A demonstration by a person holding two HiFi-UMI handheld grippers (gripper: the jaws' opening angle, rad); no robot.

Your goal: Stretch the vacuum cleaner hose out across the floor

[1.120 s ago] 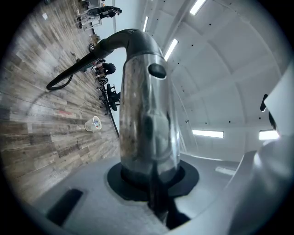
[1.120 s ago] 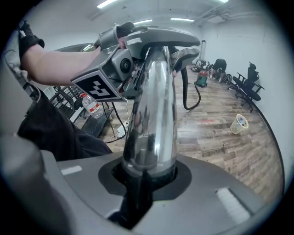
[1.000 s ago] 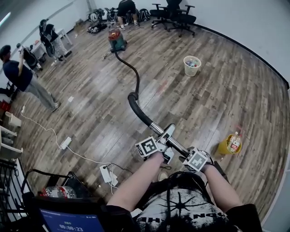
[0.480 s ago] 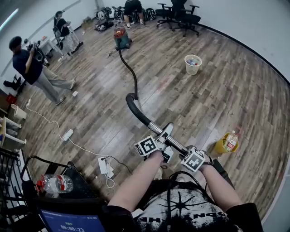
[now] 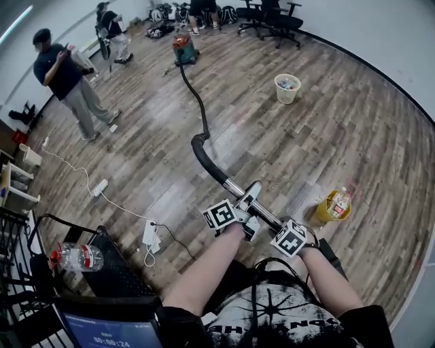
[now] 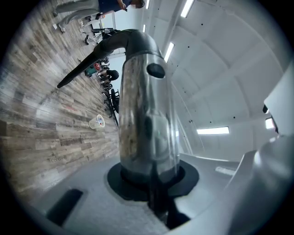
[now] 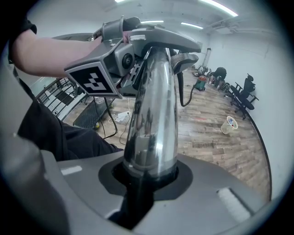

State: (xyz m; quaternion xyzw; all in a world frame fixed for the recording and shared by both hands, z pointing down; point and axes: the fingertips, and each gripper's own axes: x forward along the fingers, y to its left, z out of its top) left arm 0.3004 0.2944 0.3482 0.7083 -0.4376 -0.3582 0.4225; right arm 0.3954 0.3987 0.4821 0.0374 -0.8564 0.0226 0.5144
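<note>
A red and green vacuum cleaner (image 5: 182,49) stands far off on the wood floor. Its thin black hose (image 5: 198,102) runs toward me, then thickens into a curved black handle (image 5: 204,158) joined to a chrome wand tube (image 5: 234,189). My left gripper (image 5: 246,205) is shut on that tube, and my right gripper (image 5: 293,236) is shut on it lower down. In the left gripper view the chrome tube (image 6: 147,124) rises from the left gripper (image 6: 152,183). In the right gripper view the tube (image 7: 154,119) stands in the right gripper (image 7: 146,180), with the left gripper (image 7: 120,59) above.
A white waste basket (image 5: 287,88) stands to the right of the hose. A yellow tub with a bottle (image 5: 331,206) sits near my right hand. A power strip and cable (image 5: 151,234) lie at the left. Two people (image 5: 68,81) stand far left; office chairs (image 5: 275,15) at the back.
The floor things have slid up and away in the head view while both grippers keep their hold on the tube. The hose lies straighter. The people at the left have moved.
</note>
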